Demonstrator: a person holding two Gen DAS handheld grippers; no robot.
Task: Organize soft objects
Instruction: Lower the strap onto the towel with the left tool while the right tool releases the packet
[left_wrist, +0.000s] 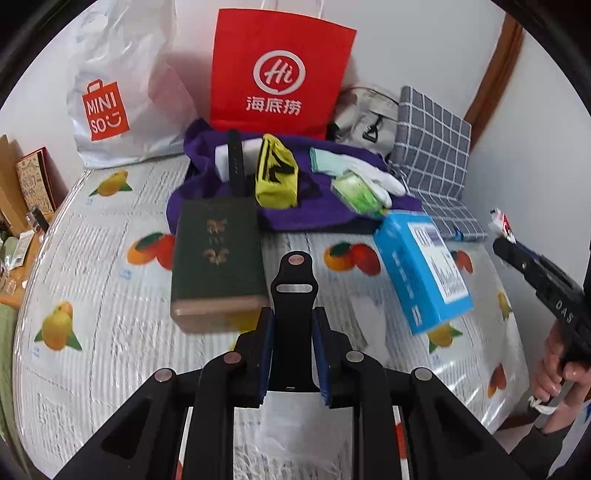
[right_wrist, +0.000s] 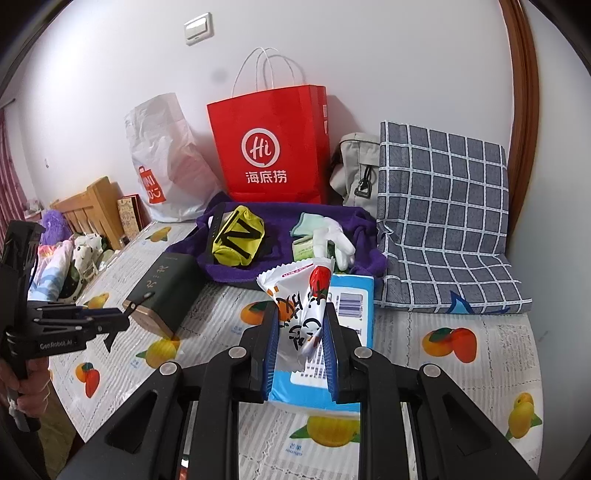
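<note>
Left tool (left_wrist: 292, 325) is clamped on a black strap (left_wrist: 293, 295), smooth and rubbery, with a metal slot and a round stud at its tip, held up above the bed (left_wrist: 92, 266). Right tool (right_wrist: 301, 332) pinches a crinkly white snack packet (right_wrist: 301, 295) with a red strawberry print, just over the blue box (right_wrist: 352, 291). Around them it's crowded: a dark green hard-edged box (left_wrist: 218, 262) lies near left on the fruit-printed cover, the glossy blue box sits tilted to the right. Farther back, a purple towel (left_wrist: 295, 214) carries a yellow pouch (left_wrist: 276, 177) with black bands, a white glove (left_wrist: 354, 173), a green tissue pack (left_wrist: 356, 194) and another black strap. Against the far wall stand a stiff red paper bag (left_wrist: 277, 70), a limp white plastic bag (left_wrist: 122, 92) and a grey checked cushion (left_wrist: 432, 147).
</note>
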